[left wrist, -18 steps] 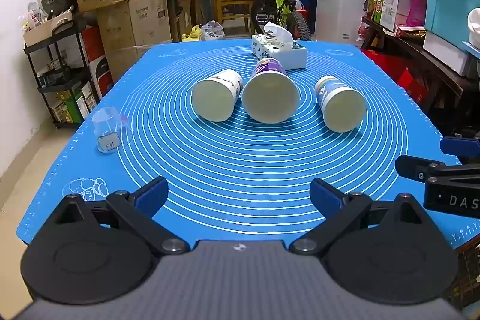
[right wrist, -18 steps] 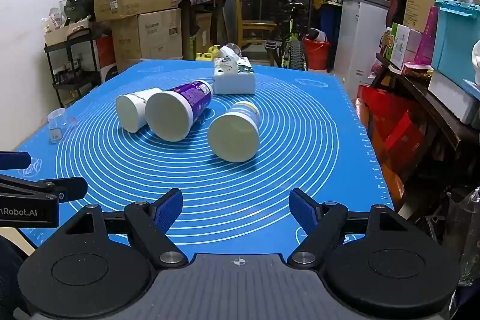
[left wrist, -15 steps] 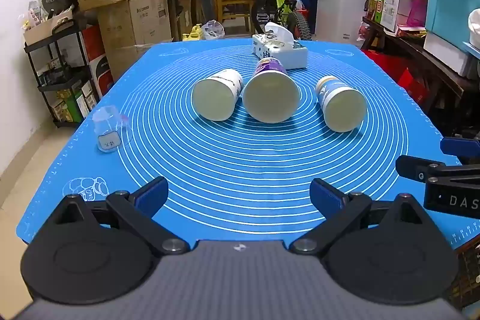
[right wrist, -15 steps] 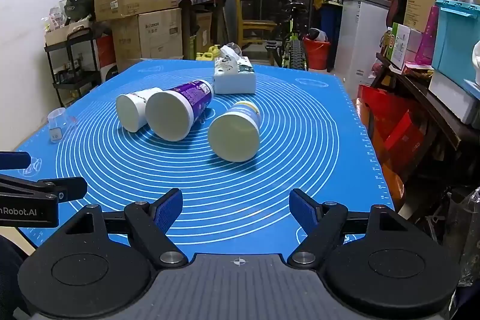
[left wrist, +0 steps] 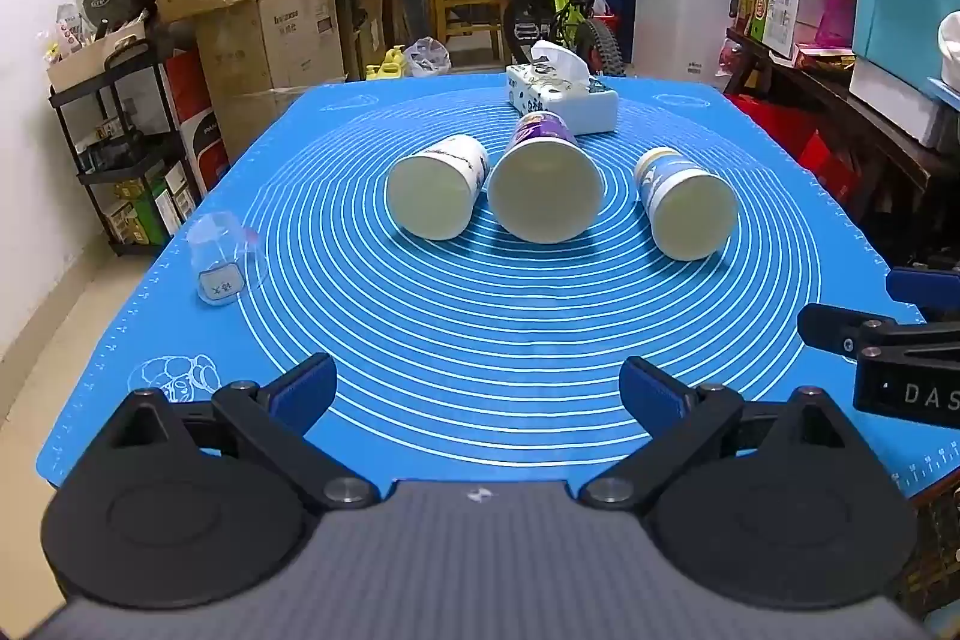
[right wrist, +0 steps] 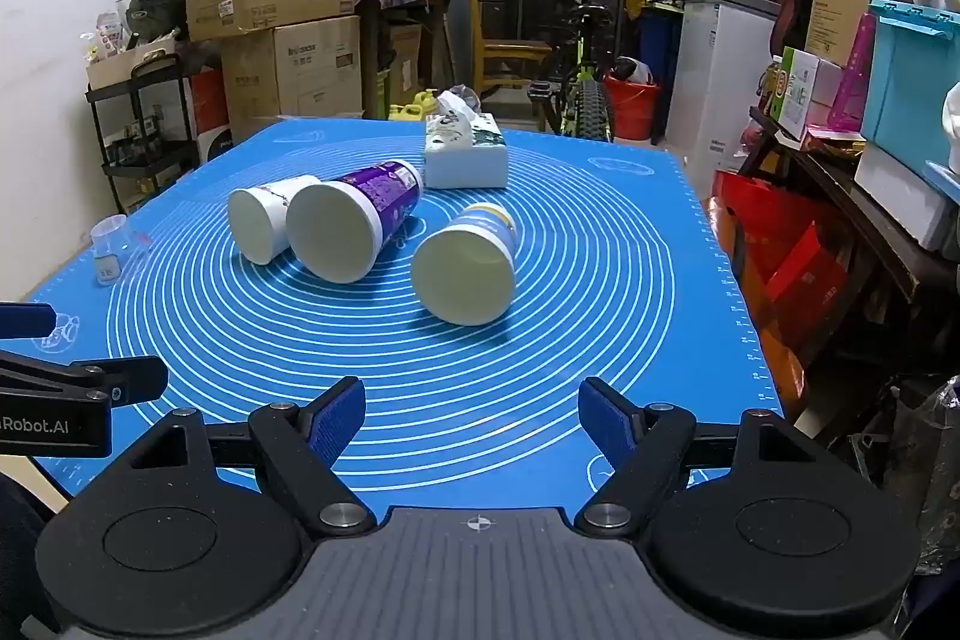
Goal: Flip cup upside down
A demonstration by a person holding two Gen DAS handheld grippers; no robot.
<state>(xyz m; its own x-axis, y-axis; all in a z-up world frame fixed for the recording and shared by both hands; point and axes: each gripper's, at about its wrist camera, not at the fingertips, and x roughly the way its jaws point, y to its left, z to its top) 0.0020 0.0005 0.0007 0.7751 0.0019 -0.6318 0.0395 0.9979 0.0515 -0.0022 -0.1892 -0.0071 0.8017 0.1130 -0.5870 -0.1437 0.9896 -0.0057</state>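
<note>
We are holding both grippers low at the near edge of the mat (left wrist: pixel 180 280), fingers spread wide, gripping nothing. Left gripper (left wrist: pixel 477 388) is facing the three cups lying on their sides mid-mat, well ahead of it: white cup (left wrist: pixel 435 187), purple cup (left wrist: pixel 545 187), blue cup (left wrist: pixel 684 202). Their long axes are running away from us, open mouths facing the fingers. Right gripper (right wrist: pixel 471 421) is sitting nearest the blue cup (right wrist: pixel 465 268), so we are judging that one as its first target. Cups are looking empty. Tissue box (left wrist: pixel 561 97) is sitting behind them; a small clear cup (left wrist: pixel 219 259) is standing far left.
</note>
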